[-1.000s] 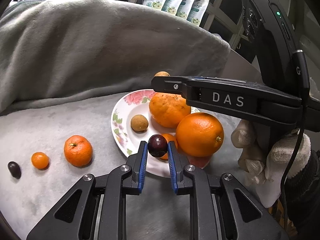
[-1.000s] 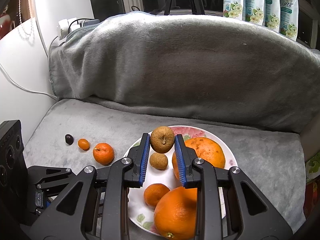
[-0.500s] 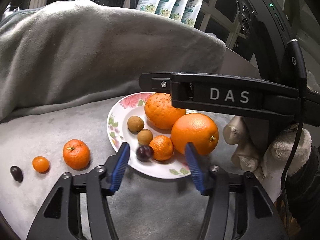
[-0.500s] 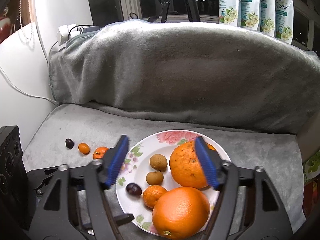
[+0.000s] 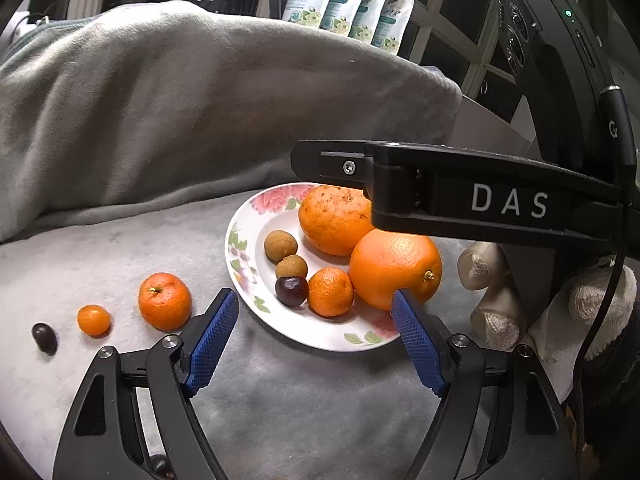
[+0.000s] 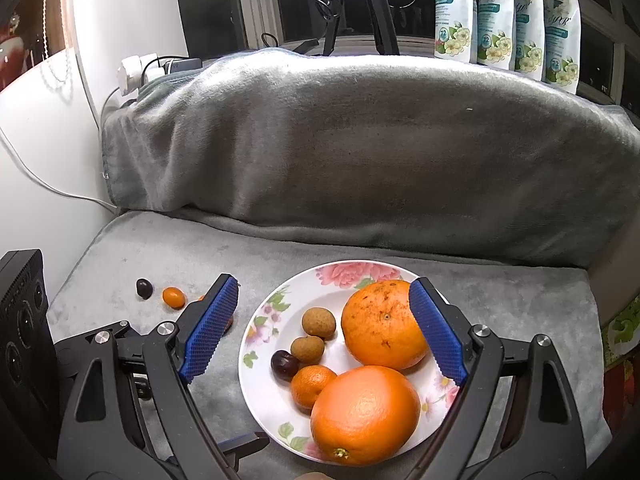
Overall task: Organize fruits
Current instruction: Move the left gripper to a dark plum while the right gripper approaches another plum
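Fruits crowd the floral plate (image 5: pixel 240 264) in the left wrist view: the dark plum (image 5: pixel 291 291) sits round, no clear long axis, touching a small mandarin (image 5: pixel 330 291). The left gripper (image 5: pixel 316 340) gapes wide and empty, having let that plum go a second ago. Right wrist view now: the right gripper (image 6: pixel 324 330) hangs spread and empty too, its brown longan (image 6: pixel 319 322) dropped on the plate beside a second longan (image 6: pixel 307 349).
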### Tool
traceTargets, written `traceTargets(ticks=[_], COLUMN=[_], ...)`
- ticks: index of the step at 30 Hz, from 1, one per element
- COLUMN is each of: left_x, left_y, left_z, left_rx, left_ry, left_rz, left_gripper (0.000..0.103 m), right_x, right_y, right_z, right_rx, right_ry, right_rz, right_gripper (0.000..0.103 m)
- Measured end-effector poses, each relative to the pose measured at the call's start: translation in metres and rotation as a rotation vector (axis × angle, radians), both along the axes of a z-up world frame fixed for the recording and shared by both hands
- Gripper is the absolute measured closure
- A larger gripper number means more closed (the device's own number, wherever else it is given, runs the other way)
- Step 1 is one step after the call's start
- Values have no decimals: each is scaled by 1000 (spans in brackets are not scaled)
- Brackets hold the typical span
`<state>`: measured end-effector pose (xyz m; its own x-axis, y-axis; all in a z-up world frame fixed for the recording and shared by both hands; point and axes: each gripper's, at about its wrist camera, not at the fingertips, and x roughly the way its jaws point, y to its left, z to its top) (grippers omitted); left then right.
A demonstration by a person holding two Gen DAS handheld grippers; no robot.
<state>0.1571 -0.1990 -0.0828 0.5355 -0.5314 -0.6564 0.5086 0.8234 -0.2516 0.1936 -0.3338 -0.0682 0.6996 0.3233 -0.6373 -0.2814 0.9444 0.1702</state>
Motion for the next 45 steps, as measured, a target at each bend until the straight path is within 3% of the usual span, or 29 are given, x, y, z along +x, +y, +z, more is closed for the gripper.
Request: traceTargets(ticks=[26,33,45], left_x=[-17,-18,-16], left_y=[45,82,154], left_z=[13,8,-13], left_rx=[-2,8,37], left_ry=[-37,-46,-4], left_rz=[70,128,267], left_gripper=[24,24,24], right_x=[-49,-73,-99], right_y=[0,18,72], right_z=[17,17,-16], right_rx=[33,36,18], right_ry=[-69,-90,-30], right_rz=[-22,26,177], right_gripper=[13,13,13])
